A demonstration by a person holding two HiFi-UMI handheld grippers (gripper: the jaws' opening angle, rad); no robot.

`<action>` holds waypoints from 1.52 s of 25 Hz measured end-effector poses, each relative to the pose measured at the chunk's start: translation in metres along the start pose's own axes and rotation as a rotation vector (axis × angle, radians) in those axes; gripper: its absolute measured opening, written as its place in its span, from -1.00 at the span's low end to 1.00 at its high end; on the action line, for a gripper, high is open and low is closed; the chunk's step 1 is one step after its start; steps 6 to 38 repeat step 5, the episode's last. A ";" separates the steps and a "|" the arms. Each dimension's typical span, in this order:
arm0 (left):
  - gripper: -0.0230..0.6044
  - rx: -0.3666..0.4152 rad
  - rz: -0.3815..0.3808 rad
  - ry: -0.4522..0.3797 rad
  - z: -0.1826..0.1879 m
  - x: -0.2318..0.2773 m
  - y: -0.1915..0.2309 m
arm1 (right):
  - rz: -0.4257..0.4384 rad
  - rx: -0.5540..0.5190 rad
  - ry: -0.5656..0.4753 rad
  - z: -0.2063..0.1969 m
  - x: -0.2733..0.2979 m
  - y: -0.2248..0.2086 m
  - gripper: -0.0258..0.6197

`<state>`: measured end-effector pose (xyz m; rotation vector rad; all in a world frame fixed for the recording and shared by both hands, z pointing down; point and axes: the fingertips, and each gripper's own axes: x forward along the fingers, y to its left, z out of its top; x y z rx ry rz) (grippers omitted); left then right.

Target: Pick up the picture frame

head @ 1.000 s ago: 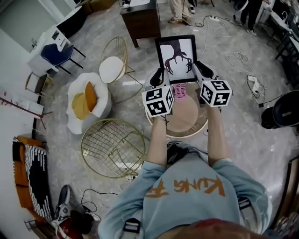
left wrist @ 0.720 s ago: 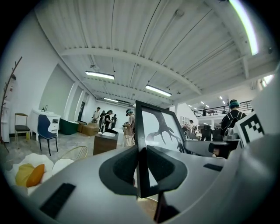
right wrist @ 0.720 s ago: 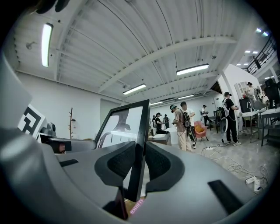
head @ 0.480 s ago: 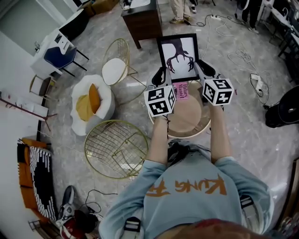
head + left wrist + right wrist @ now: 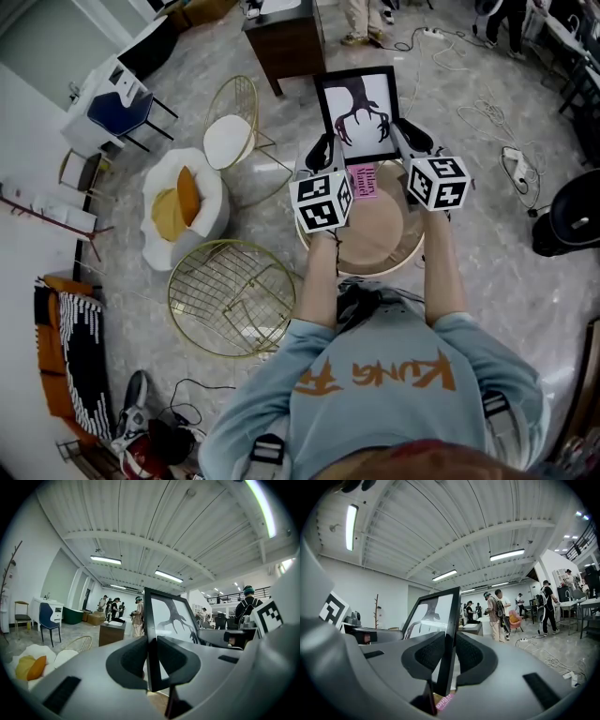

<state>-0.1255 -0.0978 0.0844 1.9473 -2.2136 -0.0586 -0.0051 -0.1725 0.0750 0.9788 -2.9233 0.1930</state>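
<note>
Frame point(image 5: 356, 111) seemingly unmoved, clamped: left tool point(image 5: 151, 662), right tool point(image 5: 446, 660).

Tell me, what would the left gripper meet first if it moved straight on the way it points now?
Nothing new at once: the left gripper is shut on the black picture frame. Beyond it, the dark brown wooden cabinet seems nearest in line, though depth is unclear.

Right gripper point(image 5: 446, 657) | jaws gripped picture frame point(image 5: 435, 613) by its black edge | frame stood upright | pink card point(image 5: 443, 701) showed below
</note>
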 end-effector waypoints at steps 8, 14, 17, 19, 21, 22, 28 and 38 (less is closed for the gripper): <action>-0.69 0.000 0.005 -0.009 0.001 0.006 -0.002 | 0.002 -0.007 -0.005 0.002 0.003 -0.005 -0.70; -0.69 0.000 0.005 -0.009 0.001 0.006 -0.002 | 0.002 -0.007 -0.005 0.002 0.003 -0.005 -0.70; -0.69 0.000 0.005 -0.009 0.001 0.006 -0.002 | 0.002 -0.007 -0.005 0.002 0.003 -0.005 -0.70; -0.69 0.000 0.005 -0.009 0.001 0.006 -0.002 | 0.002 -0.007 -0.005 0.002 0.003 -0.005 -0.70; -0.69 0.000 0.005 -0.009 0.001 0.006 -0.002 | 0.002 -0.007 -0.005 0.002 0.003 -0.005 -0.70; -0.69 0.000 0.005 -0.009 0.001 0.006 -0.002 | 0.002 -0.007 -0.005 0.002 0.003 -0.005 -0.70; -0.69 0.000 0.005 -0.009 0.001 0.006 -0.002 | 0.002 -0.007 -0.005 0.002 0.003 -0.005 -0.70; -0.69 0.000 0.005 -0.009 0.001 0.006 -0.002 | 0.002 -0.007 -0.005 0.002 0.003 -0.005 -0.70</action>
